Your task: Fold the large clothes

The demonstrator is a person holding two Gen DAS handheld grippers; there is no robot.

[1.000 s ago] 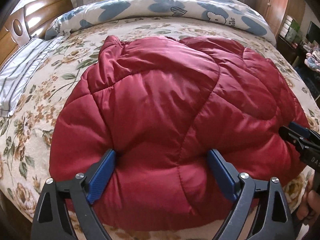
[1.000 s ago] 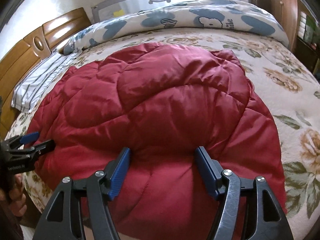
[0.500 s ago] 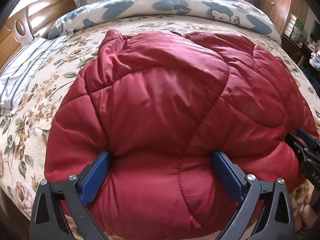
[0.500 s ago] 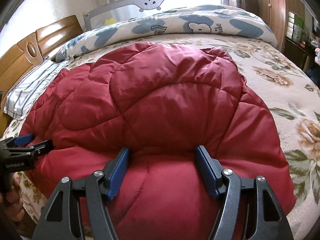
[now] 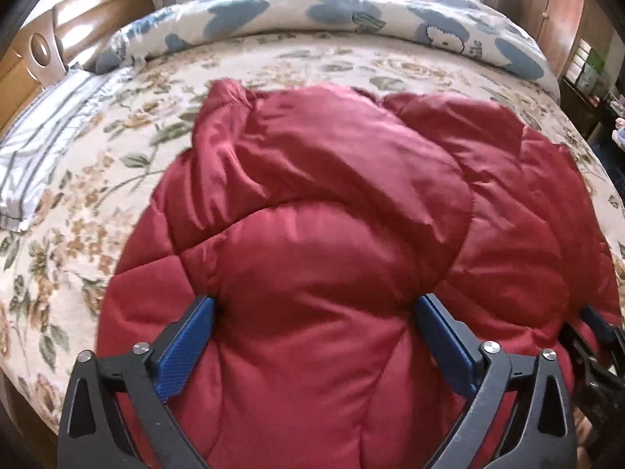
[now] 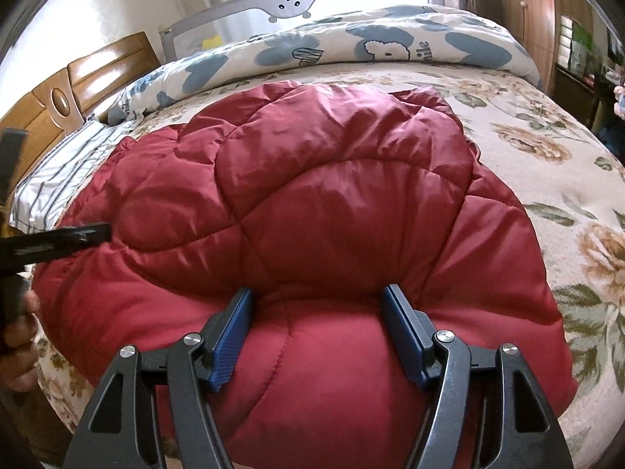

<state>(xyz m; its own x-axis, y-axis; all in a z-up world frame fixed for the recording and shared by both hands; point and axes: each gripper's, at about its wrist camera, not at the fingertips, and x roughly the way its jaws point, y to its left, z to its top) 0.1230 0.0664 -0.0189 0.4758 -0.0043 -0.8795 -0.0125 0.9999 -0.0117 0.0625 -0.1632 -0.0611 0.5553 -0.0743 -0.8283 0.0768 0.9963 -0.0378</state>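
Note:
A red quilted padded jacket (image 5: 332,195) (image 6: 332,195) lies spread on the floral bedspread (image 5: 97,215), its near hem at the bed's front edge. My left gripper (image 5: 314,303) stands wide open over the hem's left part, and puffy fabric bulges up between its blue pads. My right gripper (image 6: 318,295) is shut on a bunched fold of the hem further right, with creases running in to both pads. Each gripper shows at the edge of the other's view: the right gripper (image 5: 597,336), and the left gripper (image 6: 78,234) with a hand (image 6: 19,332) holding it.
A rolled white quilt with blue patches (image 5: 351,19) lies across the far side of the bed, in front of a grey bed rail (image 6: 285,4). A striped pillow (image 5: 47,140) and a wooden headboard (image 5: 31,51) are at left. Wooden cupboards (image 6: 539,19) stand at right.
The left gripper's jaws have widened and it has slid further onto the jacket, which now fills more of its view. The right gripper keeps the same grip and has hardly moved.

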